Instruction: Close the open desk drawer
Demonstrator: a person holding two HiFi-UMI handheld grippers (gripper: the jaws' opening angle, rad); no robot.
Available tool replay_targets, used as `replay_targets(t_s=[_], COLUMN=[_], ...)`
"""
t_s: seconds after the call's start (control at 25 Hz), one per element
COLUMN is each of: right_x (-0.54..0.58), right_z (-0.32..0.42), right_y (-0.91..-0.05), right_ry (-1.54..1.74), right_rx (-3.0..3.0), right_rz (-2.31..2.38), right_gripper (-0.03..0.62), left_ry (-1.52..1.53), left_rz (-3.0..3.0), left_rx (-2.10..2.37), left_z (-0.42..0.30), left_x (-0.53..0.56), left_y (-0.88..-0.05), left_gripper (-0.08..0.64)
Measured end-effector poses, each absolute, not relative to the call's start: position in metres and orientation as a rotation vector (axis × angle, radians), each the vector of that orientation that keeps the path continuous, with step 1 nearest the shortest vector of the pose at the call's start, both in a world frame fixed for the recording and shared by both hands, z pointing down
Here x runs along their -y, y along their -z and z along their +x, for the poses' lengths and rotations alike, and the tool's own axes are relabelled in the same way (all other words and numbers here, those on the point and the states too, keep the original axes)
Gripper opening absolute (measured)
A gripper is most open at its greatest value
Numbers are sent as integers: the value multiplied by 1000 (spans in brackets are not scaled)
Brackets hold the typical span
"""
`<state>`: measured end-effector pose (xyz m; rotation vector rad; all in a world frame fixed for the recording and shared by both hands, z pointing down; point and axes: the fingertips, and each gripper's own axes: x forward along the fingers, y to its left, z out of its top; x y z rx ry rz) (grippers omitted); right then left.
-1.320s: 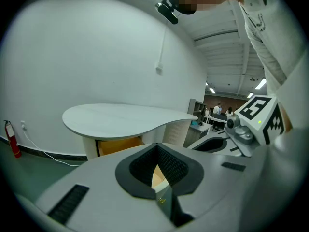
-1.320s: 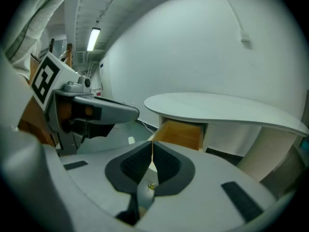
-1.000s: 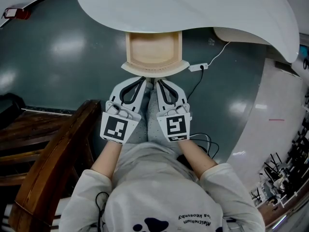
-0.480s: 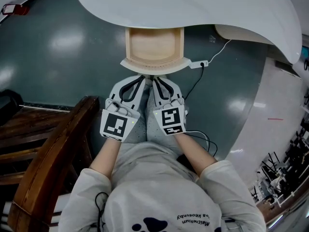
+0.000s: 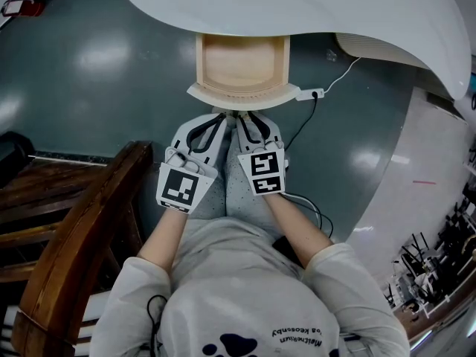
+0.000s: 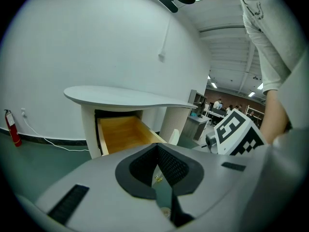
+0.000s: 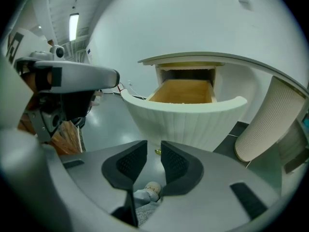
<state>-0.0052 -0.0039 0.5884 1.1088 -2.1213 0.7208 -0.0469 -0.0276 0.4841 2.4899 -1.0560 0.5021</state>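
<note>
Noting the drawer (image 5: 242,64) pulled out from under the white desk top (image 5: 297,6), its pale wooden inside exposed from above and its curved, ribbed white front panel (image 7: 193,120) facing the person (image 5: 245,296). The left gripper (image 5: 221,120) sits just short of the drawer's front panel, on the person's side and slightly left of the drawer's centre; in the left gripper view its jaws are pressed together at the tips with nothing between them, pointing toward the open drawer. The right gripper (image 5: 245,117) lies beside it, also just short of the front panel, near the drawer's centre line; in the right gripper view its jaws stand a narrow gap apart, having just been opening, with nothing between the pads (image 7: 175,164) and the floor (image 5: 97,88) showing through the gap. The front panel stands apart from the right jaws, not touching. A ribbed white desk pedestal (image 7: 263,124) stands right of the drawer. A white plug block (image 5: 309,94) with its cable (image 5: 338,76) lies on the floor just right of the drawer's front. A dark wooden chair (image 5: 82,229) is left of the drawer, nearer the person, well apart from it. A red fire extinguisher (image 6: 12,127) stands against the wall (image 6: 96,42) far left of the drawer
</note>
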Motion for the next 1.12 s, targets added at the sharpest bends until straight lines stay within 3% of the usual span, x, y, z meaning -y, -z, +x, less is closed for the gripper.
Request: replay_targets(t_s=[0.44, 0.8, 1.12], right_x=[9, 7, 18], right_z=[-2, -5, -6], right_y=[-609, -634, -647], right_ry=[-796, -891, -969], right_rx=[2030, 1948, 1897], right_rz=[1210, 1202, 1261], right_gripper=[87, 172, 173], left_ry=[-526, -536, -543], left_rz=[2481, 2475, 2463], left_rx=[1008, 995, 995], left_z=[-45, -45, -48], left_x=[24, 26, 27], left_y=[-504, -509, -516], left_gripper=[6, 6, 6])
